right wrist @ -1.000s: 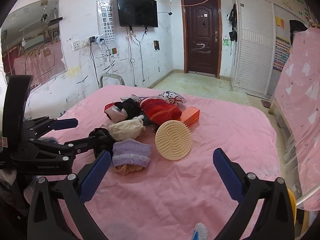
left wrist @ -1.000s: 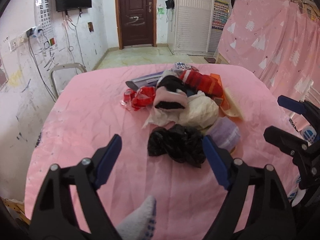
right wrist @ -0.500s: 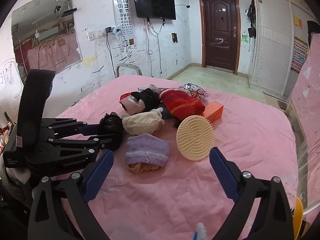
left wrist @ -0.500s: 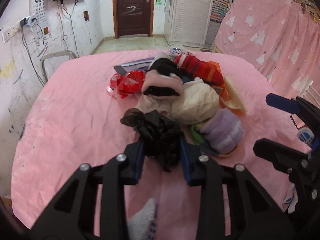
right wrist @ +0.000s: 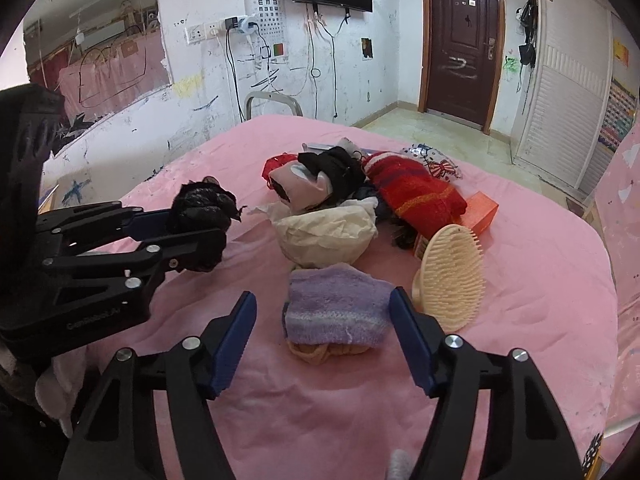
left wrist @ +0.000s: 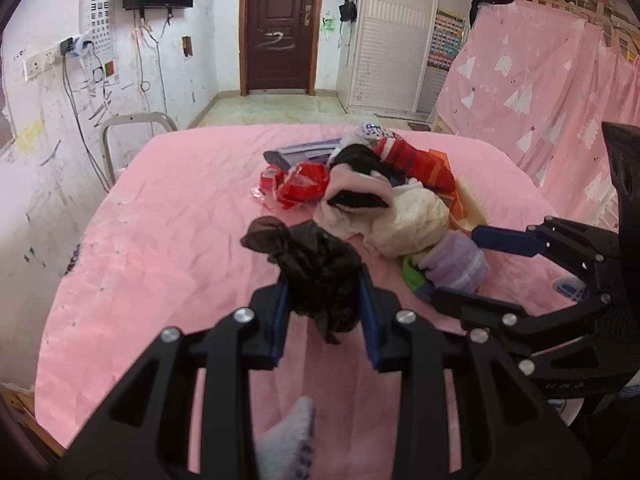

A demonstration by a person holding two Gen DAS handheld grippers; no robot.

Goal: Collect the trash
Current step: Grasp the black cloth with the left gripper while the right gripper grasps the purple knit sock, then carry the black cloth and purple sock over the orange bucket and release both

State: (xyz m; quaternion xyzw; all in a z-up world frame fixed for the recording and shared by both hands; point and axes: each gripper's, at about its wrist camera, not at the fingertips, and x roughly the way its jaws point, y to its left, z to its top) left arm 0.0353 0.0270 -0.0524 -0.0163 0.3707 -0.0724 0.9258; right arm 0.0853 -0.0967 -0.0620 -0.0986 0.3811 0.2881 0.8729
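My left gripper (left wrist: 324, 316) is shut on a crumpled black stocking bundle (left wrist: 316, 272), lifted a little off the pink bed (left wrist: 160, 248); the right wrist view shows the same bundle (right wrist: 202, 216) in that gripper (right wrist: 188, 236). My right gripper (right wrist: 324, 332) straddles a purple knitted sock (right wrist: 336, 312) and its jaws are closing, the blue pads still apart from the sock's sides. From the left wrist view this gripper (left wrist: 460, 264) reaches around the purple sock (left wrist: 456, 264).
Behind lies a pile: cream crumpled paper (right wrist: 328, 236), pink and black socks (right wrist: 316, 176), a red knit (right wrist: 416, 196), an orange box (right wrist: 480, 208), red wrappers (left wrist: 300, 188) and a beige round brush (right wrist: 452, 276). A metal chair frame (left wrist: 132, 128) stands past the bed.
The left gripper closed on the black bundle and raised it slightly. The right gripper came forward and down over the purple sock while its jaws narrowed.
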